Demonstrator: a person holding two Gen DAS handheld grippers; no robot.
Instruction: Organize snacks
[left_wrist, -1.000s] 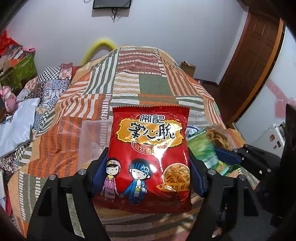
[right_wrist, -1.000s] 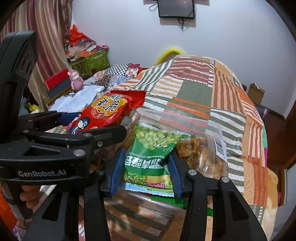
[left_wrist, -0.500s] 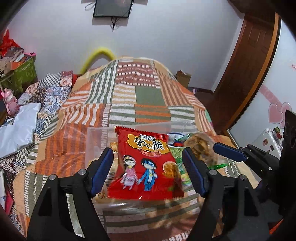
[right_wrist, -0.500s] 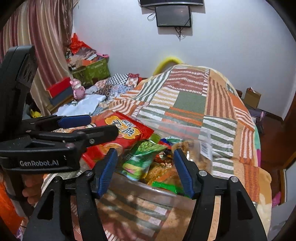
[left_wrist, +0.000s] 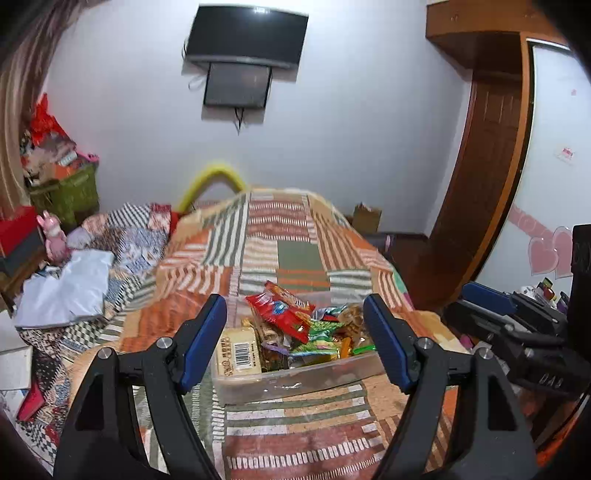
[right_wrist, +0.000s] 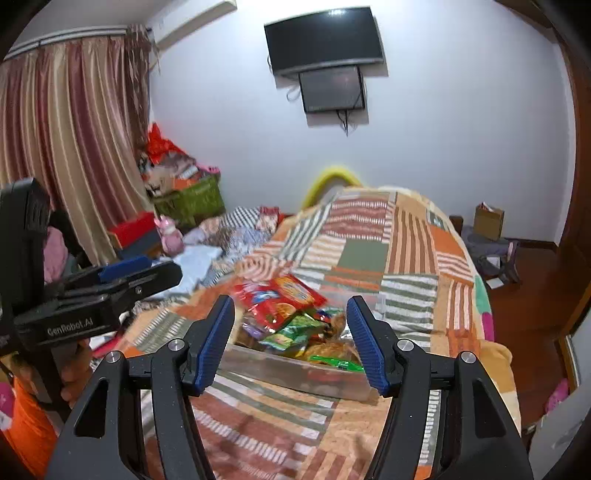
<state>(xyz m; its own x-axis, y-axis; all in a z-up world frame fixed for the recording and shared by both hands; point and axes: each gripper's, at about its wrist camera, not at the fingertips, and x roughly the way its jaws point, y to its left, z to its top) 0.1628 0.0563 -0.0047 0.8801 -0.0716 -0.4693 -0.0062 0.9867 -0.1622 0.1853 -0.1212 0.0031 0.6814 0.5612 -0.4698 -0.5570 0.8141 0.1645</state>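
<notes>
A clear plastic bin (left_wrist: 295, 384) sits on the patchwork bedspread and holds several snack packs. A red noodle-snack bag (left_wrist: 282, 310) lies on top, a green pea bag (left_wrist: 319, 343) beside it, and a pale box with a barcode (left_wrist: 236, 350) at the bin's left. The bin shows in the right wrist view (right_wrist: 295, 369) with the red bag (right_wrist: 280, 299) and green bag (right_wrist: 291, 330). My left gripper (left_wrist: 295, 343) is open and empty, held back above the bin. My right gripper (right_wrist: 291, 339) is open and empty, also back from the bin.
The patchwork bedspread (left_wrist: 288, 243) stretches away to a white wall with a mounted TV (left_wrist: 247, 37). Folded cloths and a white bag (left_wrist: 66, 288) lie left. A green basket (right_wrist: 192, 199) and curtain (right_wrist: 70, 140) stand far left. A wooden door (left_wrist: 476, 184) is at right.
Both grippers let go of their bags, the red one and the green one, which now lie in the bin. Both grippers opened and pulled back and up from the bin.
</notes>
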